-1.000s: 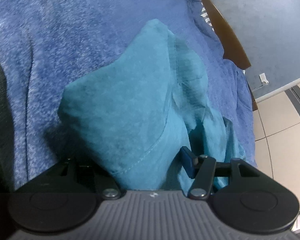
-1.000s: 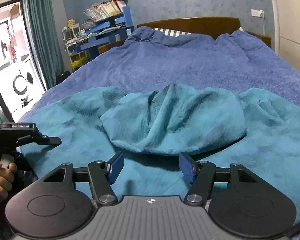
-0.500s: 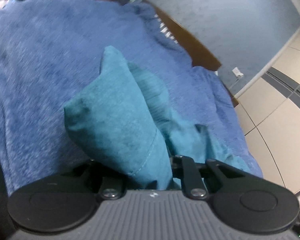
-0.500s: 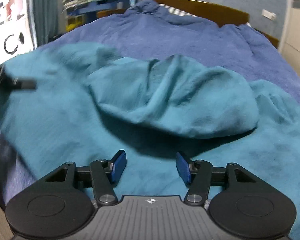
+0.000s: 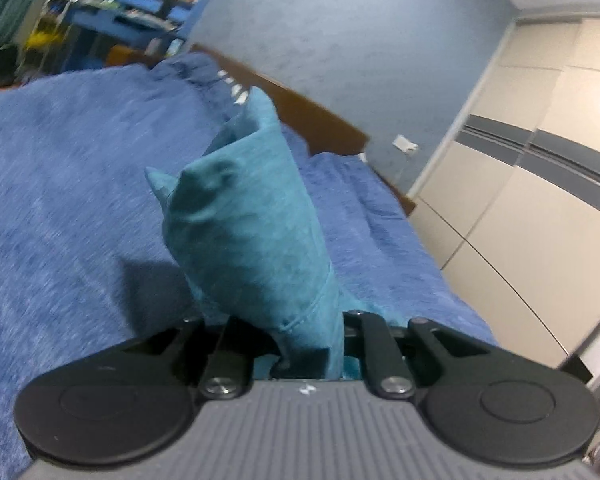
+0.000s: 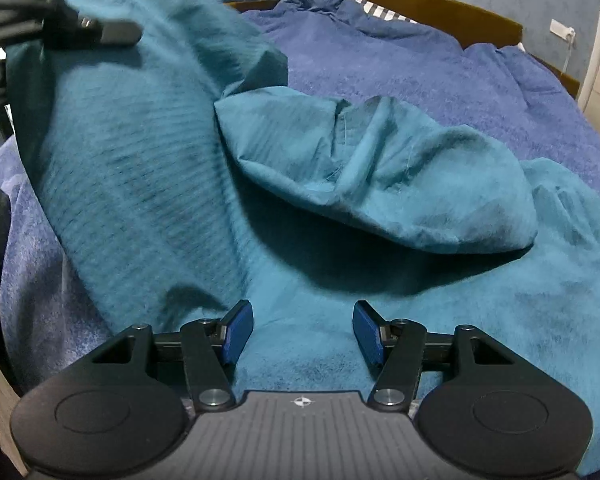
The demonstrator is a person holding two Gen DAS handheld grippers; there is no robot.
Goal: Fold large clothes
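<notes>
While the fabric hung: left gripper (image 5: 308, 344) was raised, jaws clamped on the teal knitted garment (image 6: 340, 264).
Right gripper (image 6: 302, 332): hovered low, blue pads (image 6: 240, 330) apart, gripping nothing.
Garment: rumpled, one edge lifted, the rest spread on the blue fleece bedspread (image 5: 60, 200).

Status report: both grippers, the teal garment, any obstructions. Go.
Left gripper shut on teal garment, one edge lifted off the blue blanket. Right gripper open above the cloth, holding nothing. Bunched fold mid-garment; nothing else in the way.
</notes>
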